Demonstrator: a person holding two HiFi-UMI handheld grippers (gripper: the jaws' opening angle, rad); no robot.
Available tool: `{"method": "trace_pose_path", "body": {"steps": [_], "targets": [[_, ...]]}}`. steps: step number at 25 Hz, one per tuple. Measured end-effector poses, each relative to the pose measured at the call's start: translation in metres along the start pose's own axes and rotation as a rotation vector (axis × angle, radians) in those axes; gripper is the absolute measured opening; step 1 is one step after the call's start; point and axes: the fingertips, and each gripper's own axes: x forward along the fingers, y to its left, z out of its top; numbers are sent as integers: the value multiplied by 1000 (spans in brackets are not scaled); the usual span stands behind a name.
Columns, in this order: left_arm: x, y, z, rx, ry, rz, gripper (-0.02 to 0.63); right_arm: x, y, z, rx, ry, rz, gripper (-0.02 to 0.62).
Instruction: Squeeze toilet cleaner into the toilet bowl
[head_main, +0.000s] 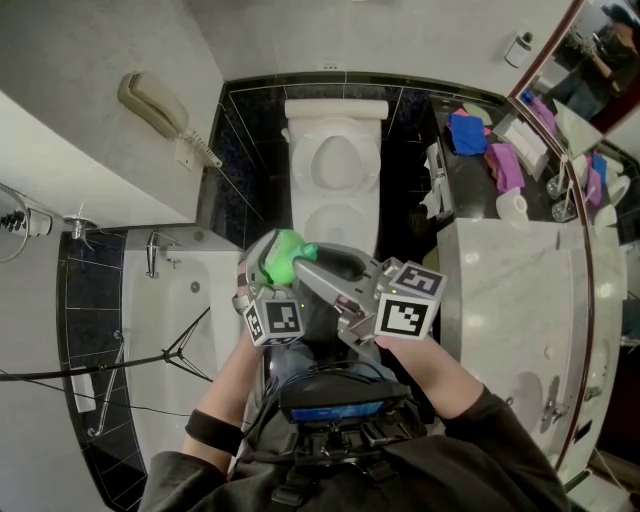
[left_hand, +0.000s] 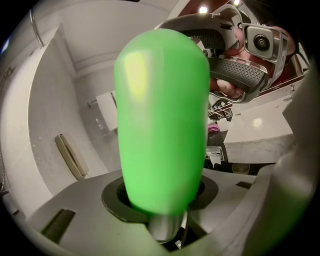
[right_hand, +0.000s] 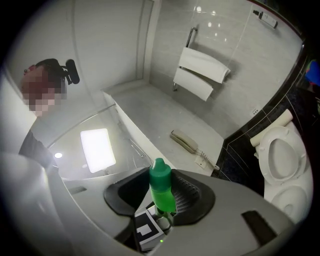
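The toilet cleaner bottle (left_hand: 162, 120), bright green, is up in the air in front of the person, not over the bowl. The left tongs (head_main: 276, 262) are clamped on its body, and the left gripper view shows the green body filling the gap between them. The right tongs (right_hand: 162, 199) are closed on the same bottle higher up, just under the cap (right_hand: 160, 168), which stands upright between the dark pads in the right gripper view. The toilet (head_main: 335, 165) stands ahead against the black tiled wall, well apart from the bottle, with the bathtub (head_main: 185, 330) on the left and the marble table (head_main: 500, 300) on the right. The step in hand looks like getting the cap open before anything is squeezed. To do it well, the left tongs should hold the body firmly enough to stop it turning but no harder, since a soft bottle pinched while the cap loosens is likely to spurt. The right tongs should do the turning, gripping the cap itself rather than the neck below it. The nozzle should point up until the bottle is carried forward and tipped over the bowl. Whether the cap twists or flips cannot be told from these views.
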Motion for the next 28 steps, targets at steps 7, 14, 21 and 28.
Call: {"method": "trace_pose_path", "body": {"steps": [7, 14, 21, 28], "targets": [[-2, -13, 3, -26, 15, -102, 192, -5, 0, 2, -58, -8, 22, 147], [-21, -56, 9, -127, -10, -461, 192, -8, 14, 1, -230, 21, 156, 147], [-57, -92, 38, -195, -100, -819, 192, -19, 47, -2, -417, 70, 430, 147], [-83, -111, 48, -206, -133, -1003, 192, -33, 65, -8, -498, 85, 579, 147]]}}
